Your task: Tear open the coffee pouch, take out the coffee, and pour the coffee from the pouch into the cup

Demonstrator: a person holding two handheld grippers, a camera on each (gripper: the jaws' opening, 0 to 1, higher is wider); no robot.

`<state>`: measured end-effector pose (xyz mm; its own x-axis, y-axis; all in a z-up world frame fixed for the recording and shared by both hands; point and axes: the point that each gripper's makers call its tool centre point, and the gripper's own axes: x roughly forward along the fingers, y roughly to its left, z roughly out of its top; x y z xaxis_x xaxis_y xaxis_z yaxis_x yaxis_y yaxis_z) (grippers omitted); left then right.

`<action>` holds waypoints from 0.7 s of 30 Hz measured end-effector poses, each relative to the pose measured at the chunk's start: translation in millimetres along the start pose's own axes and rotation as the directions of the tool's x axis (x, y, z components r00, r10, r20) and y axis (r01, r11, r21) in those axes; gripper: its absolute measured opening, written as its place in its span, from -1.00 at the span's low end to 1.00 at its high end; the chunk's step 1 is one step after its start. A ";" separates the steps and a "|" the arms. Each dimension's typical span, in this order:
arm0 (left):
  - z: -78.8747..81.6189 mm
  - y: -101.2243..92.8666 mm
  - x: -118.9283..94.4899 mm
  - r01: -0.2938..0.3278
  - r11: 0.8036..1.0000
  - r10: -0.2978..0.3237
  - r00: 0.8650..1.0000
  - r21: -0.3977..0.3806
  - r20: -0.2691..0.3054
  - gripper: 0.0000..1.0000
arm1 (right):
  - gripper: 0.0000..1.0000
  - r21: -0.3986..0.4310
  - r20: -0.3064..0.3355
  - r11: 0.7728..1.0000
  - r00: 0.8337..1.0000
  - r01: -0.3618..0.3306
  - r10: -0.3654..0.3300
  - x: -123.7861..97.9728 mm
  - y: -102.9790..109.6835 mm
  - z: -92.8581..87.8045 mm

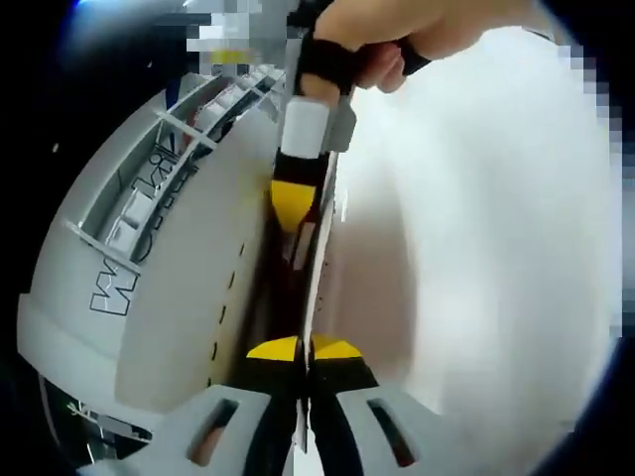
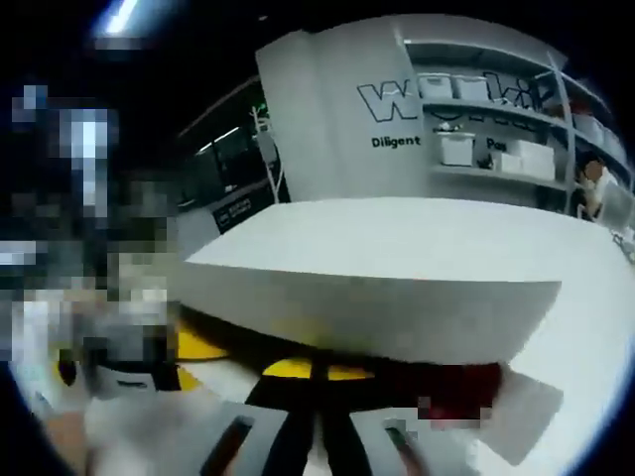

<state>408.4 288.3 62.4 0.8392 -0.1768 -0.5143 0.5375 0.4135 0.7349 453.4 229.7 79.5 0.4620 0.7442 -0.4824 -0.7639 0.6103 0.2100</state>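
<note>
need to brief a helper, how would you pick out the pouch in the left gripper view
Start at the white table. Running up the view's middle is the pouch, a thin white strip seen edge-on, clamped between both grippers. It is the only flat sheet spanning the left gripper and the yellow-tipped right gripper.

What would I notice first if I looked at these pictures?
In the left gripper view, the left gripper is shut on a thin pouch seen edge-on, and the right gripper, in a hand, grips it higher up. In the right gripper view, a big white table spreads across the middle, with dark red pouch at the bottom.
</note>
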 end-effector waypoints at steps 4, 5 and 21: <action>-0.6 0.1 -0.2 0.000 1.000 0.000 1.000 -0.001 0.000 -0.92 | -0.97 -0.033 0.007 0.999 1.000 -0.015 0.015 -21.5 -3.6 0.9; -0.6 0.3 -0.2 0.000 1.000 0.000 1.000 -0.001 0.000 -0.92 | -0.97 -0.040 0.008 0.999 1.000 -0.017 0.017 -25.4 -3.6 1.2; -1.5 2.3 -0.9 0.006 1.000 -0.007 1.000 -0.013 -0.011 -0.91 | -0.98 -0.324 0.049 0.944 0.996 -0.054 0.073 -94.3 17.4 30.0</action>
<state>408.7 290.7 63.9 0.8346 -0.1692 -0.5241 0.5417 0.4243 0.7256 410.1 178.3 154.1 0.4262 0.7992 -0.4239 -0.8923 0.4485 -0.0515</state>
